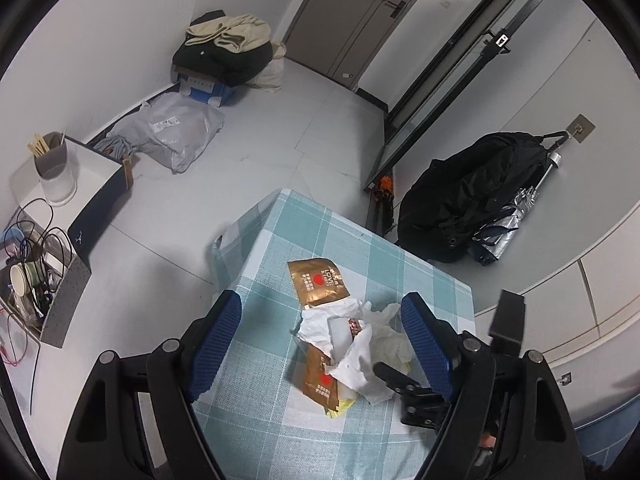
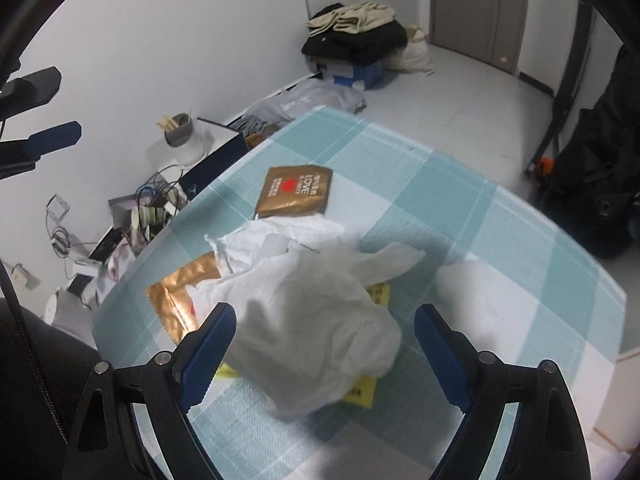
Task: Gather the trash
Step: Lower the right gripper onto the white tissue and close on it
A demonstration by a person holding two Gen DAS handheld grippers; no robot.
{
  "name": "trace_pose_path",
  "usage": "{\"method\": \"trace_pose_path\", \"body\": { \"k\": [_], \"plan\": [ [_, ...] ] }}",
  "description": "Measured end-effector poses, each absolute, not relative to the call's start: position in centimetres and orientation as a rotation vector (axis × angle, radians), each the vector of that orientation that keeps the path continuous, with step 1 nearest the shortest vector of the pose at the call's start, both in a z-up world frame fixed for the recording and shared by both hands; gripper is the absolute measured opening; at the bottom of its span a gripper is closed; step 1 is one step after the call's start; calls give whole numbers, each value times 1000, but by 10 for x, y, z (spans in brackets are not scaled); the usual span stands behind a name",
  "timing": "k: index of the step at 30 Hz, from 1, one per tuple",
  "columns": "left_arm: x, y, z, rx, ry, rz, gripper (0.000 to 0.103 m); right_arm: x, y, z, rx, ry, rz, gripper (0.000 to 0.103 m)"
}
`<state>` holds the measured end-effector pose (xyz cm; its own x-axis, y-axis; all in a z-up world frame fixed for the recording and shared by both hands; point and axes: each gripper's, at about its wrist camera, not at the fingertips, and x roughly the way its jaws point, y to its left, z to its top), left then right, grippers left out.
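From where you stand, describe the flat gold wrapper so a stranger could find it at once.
Start at the table under the teal checked tablecloth. At the far edge of its trash pile lies the flat gold wrapper. Unlike the crumpled white tissue and the half-buried gold wrapper, it lies fully exposed, showing a red heart.

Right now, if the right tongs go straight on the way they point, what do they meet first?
Most likely the crumpled white tissue: it lies between the open blue fingers of the right tongs, on top of a yellow wrapper on the checked tablecloth. Depth is unclear, so contact is only probable.
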<state>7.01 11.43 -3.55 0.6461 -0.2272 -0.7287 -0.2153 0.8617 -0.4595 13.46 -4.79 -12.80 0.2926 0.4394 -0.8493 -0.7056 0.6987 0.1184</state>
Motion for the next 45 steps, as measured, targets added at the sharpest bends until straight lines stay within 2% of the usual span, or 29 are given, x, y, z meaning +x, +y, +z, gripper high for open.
{"method": "trace_pose_path", "body": {
  "k": [7, 14, 17, 19, 21, 23, 24, 31, 35, 45],
  "plan": [
    [77, 119, -44, -599, 925, -16, 80, 132, -37, -126, -216, 1065, 915, 91],
    [78, 121, -47, -612, 937, -17, 80, 132, -29, -133, -247, 1085, 861, 90],
    [80, 122, -47, -606, 941, -12, 80, 131, -25, -136, -281, 1087, 837, 82],
    [81, 121, -49, -603, 946, -8, 80, 130, -23, -139, -297, 1097, 837, 61],
    [81, 121, -49, -602, 949, -7, 80, 130, -25, -139, -293, 1094, 840, 54],
    [82, 121, -50, -600, 953, -6, 80, 131, -26, -137, -279, 1093, 851, 38],
    [82, 121, -51, -601, 955, -7, 80, 131, -27, -136, -272, 1092, 851, 37],
    [85, 118, -54, -594, 968, -2, 80, 133, -36, -131, -222, 1105, 867, 8],
    [88, 114, -57, -584, 984, 1, 80, 132, -44, -126, -212, 1094, 867, 3],
    [96, 96, -68, -511, 1044, 1, 80, 134, -83, -90, -73, 1013, 878, 2]
  ]
}}
